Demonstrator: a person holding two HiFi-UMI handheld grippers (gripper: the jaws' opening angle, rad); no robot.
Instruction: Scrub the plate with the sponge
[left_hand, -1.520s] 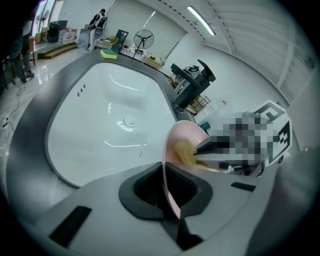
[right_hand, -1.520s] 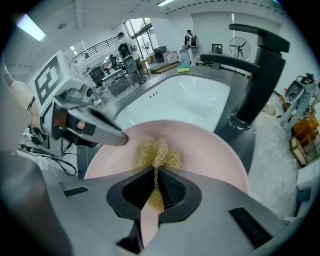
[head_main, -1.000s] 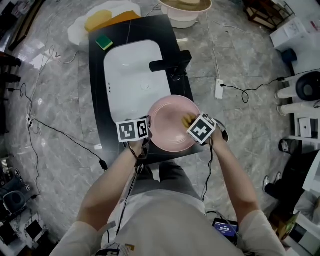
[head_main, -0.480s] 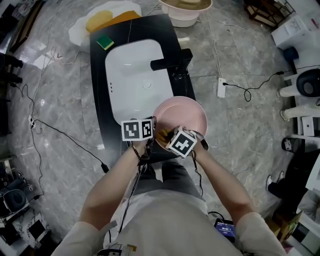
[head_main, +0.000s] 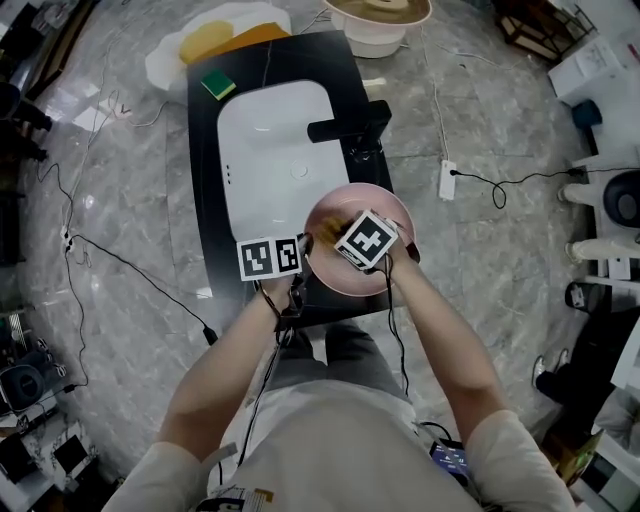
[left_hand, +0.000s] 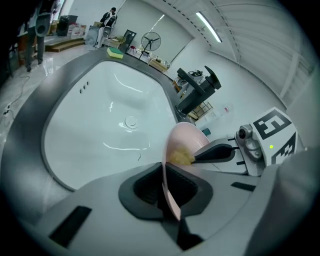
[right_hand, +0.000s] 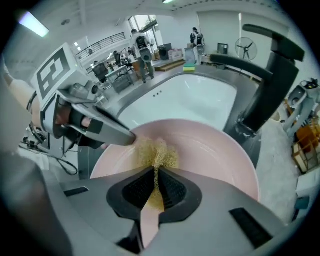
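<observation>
- Two tools meet at the near right corner of the white sink (head_main: 270, 150), both on one pink plate (head_main: 396, 214).
- The left tool (left_hand: 167, 187) has its jaws pressed together on the plate's rim. The left gripper view shows the plate edge-on, running up from between the dark pads.
- The right tool (right_hand: 156, 187) pinches a yellow, fibrous sponge (right_hand: 156, 152). A tuft of it sticks out past the jaw tips and lies against the plate's inner face.
- In the right gripper view the sponge touches the plate on the side towards the left tool, whose tip lies just beside it on the rim.
- From the head view the plate hangs partly over the sink's near right corner and partly over the black counter (head_main: 205, 180) around the sink.
- The marker cube of the right tool covers the middle of the plate in that view, with pink rim showing around it.
- The left tool's marker cube sits at the sink's near edge, just left of the plate.
- A black faucet (head_main: 345, 128) stands on the sink's right side, beyond the plate, with its spout reaching over the basin.
- A second sponge, green and yellow (head_main: 219, 85), lies on the counter at the sink's far left corner, well apart from both tools.
- The sink's basin shows a drain at its middle.
</observation>
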